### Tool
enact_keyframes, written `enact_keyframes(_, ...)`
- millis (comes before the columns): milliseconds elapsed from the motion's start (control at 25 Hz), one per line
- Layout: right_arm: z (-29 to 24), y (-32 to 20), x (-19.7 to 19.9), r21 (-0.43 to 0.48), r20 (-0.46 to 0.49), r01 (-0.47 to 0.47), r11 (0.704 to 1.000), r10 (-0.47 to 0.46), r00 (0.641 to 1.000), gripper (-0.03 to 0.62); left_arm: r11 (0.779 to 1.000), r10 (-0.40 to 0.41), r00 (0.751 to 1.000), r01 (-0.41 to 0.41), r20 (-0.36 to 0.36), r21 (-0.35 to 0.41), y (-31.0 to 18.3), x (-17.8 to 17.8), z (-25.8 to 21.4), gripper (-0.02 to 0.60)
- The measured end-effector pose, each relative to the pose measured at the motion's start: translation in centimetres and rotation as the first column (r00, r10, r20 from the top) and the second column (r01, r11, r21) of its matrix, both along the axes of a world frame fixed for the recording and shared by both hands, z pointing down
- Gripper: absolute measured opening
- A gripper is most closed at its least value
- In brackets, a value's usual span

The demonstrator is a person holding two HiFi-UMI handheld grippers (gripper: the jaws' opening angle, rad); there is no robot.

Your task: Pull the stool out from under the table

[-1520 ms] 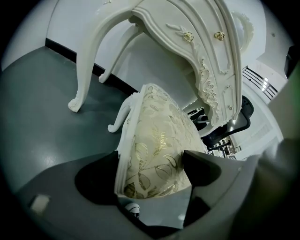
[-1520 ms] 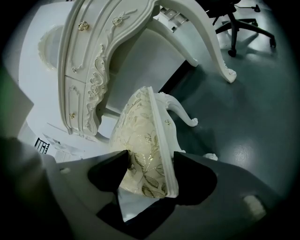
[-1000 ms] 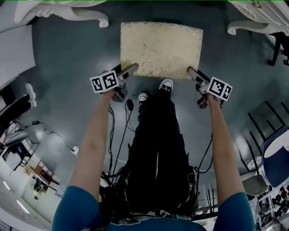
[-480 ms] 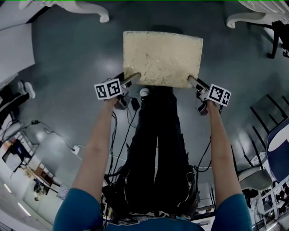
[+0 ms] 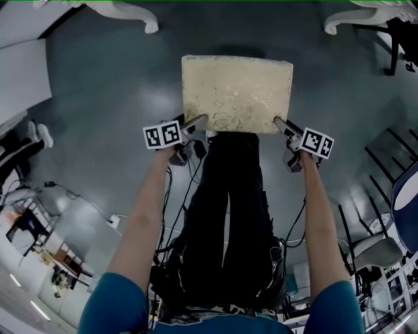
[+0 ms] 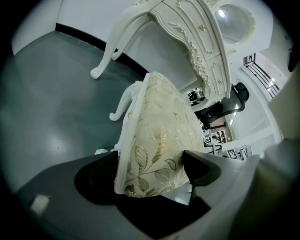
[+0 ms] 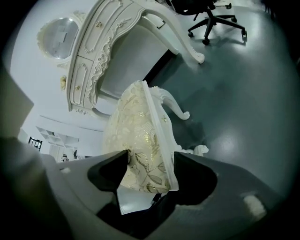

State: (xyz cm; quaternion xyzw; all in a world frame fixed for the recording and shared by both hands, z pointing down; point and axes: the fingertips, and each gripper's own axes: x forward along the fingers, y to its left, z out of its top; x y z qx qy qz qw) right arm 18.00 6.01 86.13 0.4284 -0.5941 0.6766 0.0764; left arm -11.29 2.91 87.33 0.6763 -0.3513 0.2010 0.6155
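Observation:
The stool (image 5: 236,93) has a cream cushion with a gold leaf pattern and a white carved frame; it stands on the dark floor, out in front of the white table (image 5: 117,12). My left gripper (image 5: 200,122) is shut on the stool's near left corner (image 6: 152,171). My right gripper (image 5: 279,123) is shut on the near right corner (image 7: 147,171). In the left gripper view and the right gripper view the cushion and its white rim fill the gap between the jaws. The stool's curved white legs (image 6: 123,105) (image 7: 174,107) show beyond.
The ornate white table's legs (image 5: 349,19) curl down at the top corners, and its drawers (image 7: 89,54) show in the gripper views. A black office chair (image 7: 211,18) stands at the right. Cables (image 5: 166,196) trail on the floor by my legs. A shoe (image 5: 42,134) lies at the left.
The stool has slid toward me, away from the table's legs, with both grippers still clamped on its near corners. My feet have stepped back out of sight.

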Motion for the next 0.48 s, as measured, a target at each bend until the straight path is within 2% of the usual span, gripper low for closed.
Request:
enact_keyframes(160, -0.1, -0.2, 0.3, 0.004, -0.061, -0.014, 1.000, 0.015, 0.998, 0.310, 1.000, -0.004, 0.999, 0.003, 0.041, 0.018, -0.1, -0.1, 0.0, 0.465)
enact_keyframes(240, -0.6, -0.2, 0.5, 0.018, -0.088, -0.015, 1.000, 0.017, 0.996, 0.307, 0.999, 0.004, 0.997, -0.007, 0.077, 0.035, 0.1, -0.2, -0.5, 0.445)
enact_keyframes(280, -1.1, -0.2, 0.6, 0.028, -0.095, -0.006, 1.000, 0.009, 0.995, 0.269, 0.999, 0.006, 0.996, -0.010, 0.086, 0.047, 0.1, -0.2, -1.0, 0.422)
enact_keyframes(320, -1.5, -0.3, 0.6, 0.040, -0.097, 0.005, 0.999, -0.001, 0.995, 0.253, 0.998, 0.005, 0.996, -0.010, 0.083, 0.060, 0.1, -0.3, -1.5, 0.418)
enact_keyframes(400, -2.7, -0.5, 0.4, 0.064, -0.098, 0.027, 0.998, -0.021, 0.995, 0.253, 0.996, 0.000, 0.998, -0.005, 0.057, 0.092, 0.0, -0.4, -3.0, 0.372)
enact_keyframes(480, -4.1, -0.7, 0.0, 0.090, -0.110, 0.061, 0.994, -0.051, 0.993, 0.253, 0.992, 0.009, 0.999, -0.013, 0.035, 0.127, -0.2, -0.7, -4.8, 0.371)
